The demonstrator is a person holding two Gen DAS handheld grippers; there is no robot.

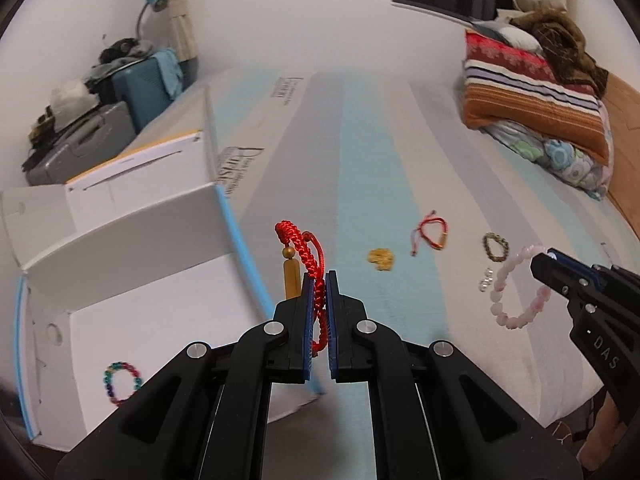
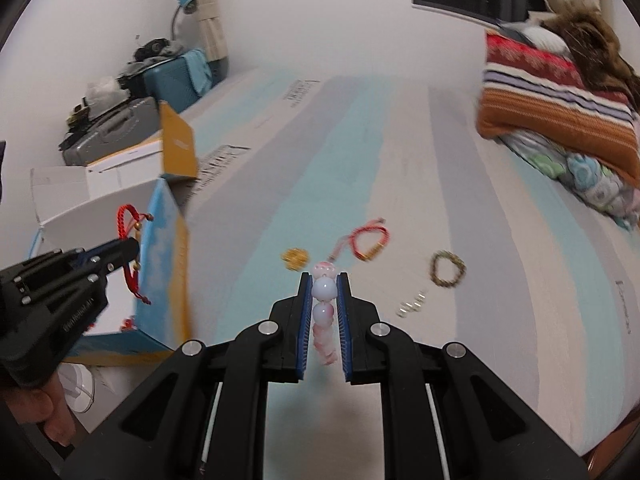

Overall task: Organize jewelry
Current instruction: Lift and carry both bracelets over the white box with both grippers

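- The red braided cord bracelet with a gold bead and a gold tube charm (image 1: 310, 264) is pinched between the blue pads of the left gripper (image 1: 319, 280), whose jaws stand narrow and closed on the cord; the top loop of the bracelet rises above the fingertips.
- In the right wrist view the same bracelet hangs from the tip of the left gripper, in the air before the open white cardboard box with blue edges (image 1: 132, 280).
- The pink and white round-bead bracelet (image 2: 325, 304) is clamped between the pads of the right gripper (image 2: 325, 280), jaws narrow with the beads in a line between them; in the left wrist view the rest of its ring hangs free under the gripper tip.
- A multicoloured bead bracelet (image 1: 122, 382) lies on the floor of the white box.
- On the striped pale blue and grey bed sheet (image 1: 360, 152) lie, apart from each other: a small gold ornament (image 1: 381, 260), a thin red cord bracelet with a gold tube (image 1: 430, 234), a dark green-brown bead bracelet (image 1: 495, 246) and a small clear crystal piece (image 1: 486, 280).
- A stack of folded striped blankets (image 1: 532, 84) sits at the far right of the bed.
- Behind the box stand a grey suitcase (image 1: 84, 140) and a teal suitcase (image 1: 140, 84), and a blue desk lamp (image 1: 156, 0).
- A part of a person's hand (image 2: 48, 412) holds the left gripper's handle.
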